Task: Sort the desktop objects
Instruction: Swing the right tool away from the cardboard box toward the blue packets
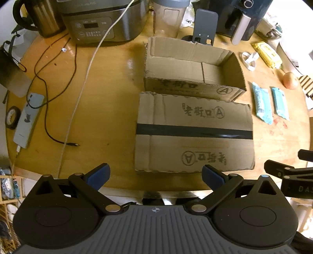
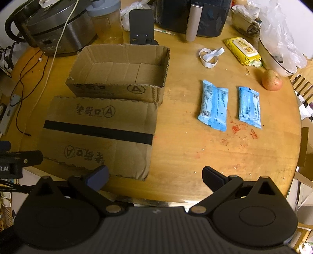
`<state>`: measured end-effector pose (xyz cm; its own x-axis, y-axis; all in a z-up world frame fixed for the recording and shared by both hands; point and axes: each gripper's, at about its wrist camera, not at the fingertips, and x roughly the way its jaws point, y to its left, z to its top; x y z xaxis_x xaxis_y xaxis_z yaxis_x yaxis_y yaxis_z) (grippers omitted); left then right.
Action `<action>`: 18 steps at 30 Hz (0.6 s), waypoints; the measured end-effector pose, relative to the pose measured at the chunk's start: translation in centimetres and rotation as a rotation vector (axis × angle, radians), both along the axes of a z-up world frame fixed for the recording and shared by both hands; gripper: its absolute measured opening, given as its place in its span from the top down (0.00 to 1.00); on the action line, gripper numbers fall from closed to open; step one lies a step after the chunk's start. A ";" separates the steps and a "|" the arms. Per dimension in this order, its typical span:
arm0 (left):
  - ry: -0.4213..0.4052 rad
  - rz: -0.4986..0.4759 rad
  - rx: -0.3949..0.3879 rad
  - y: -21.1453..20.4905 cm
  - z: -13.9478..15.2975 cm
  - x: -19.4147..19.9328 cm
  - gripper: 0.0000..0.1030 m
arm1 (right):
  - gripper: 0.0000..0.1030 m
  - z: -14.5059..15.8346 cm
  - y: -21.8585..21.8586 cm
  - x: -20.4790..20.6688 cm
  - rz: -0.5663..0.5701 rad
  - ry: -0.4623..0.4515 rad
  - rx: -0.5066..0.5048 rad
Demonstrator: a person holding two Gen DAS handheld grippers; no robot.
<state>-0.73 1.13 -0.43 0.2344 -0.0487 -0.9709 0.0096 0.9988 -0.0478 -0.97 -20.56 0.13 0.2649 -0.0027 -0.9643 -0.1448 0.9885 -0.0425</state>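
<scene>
Both tools wide and empty: right tool should straddle the nearer blue packet, mid-frame right, across its narrow width.

A home dining or kitchen spot: a round wooden surface crowded at its far edge, beyond the gripper, with a rice cooker, a kettle, an air fryer and an apple

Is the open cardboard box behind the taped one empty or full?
Empty. Inside the open cardboard box only its bare cardboard floor and walls show in both views.
</scene>
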 end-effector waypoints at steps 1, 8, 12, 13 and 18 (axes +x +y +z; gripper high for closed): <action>-0.004 -0.005 0.002 0.1 0.1 0.0 0.00 | 0.00 0.0 0.0 -0.1 -0.002 -0.001 -0.001; -0.032 -0.048 0.025 0.9 0.7 -0.3 0.00 | 0.00 0.3 0.4 -1.8 -0.017 -0.016 -0.025; -0.033 -0.069 0.013 0.9 0.6 -0.7 0.00 | 0.00 0.5 0.3 -2.3 -0.024 -0.026 -0.039; -0.034 -0.073 0.012 0.8 0.5 -0.8 0.01 | 0.00 0.6 0.3 -2.3 -0.024 -0.027 -0.041; -0.045 -0.056 0.013 0.7 0.6 -1.0 0.01 | 0.00 0.5 0.2 -2.1 0.008 -0.039 -0.037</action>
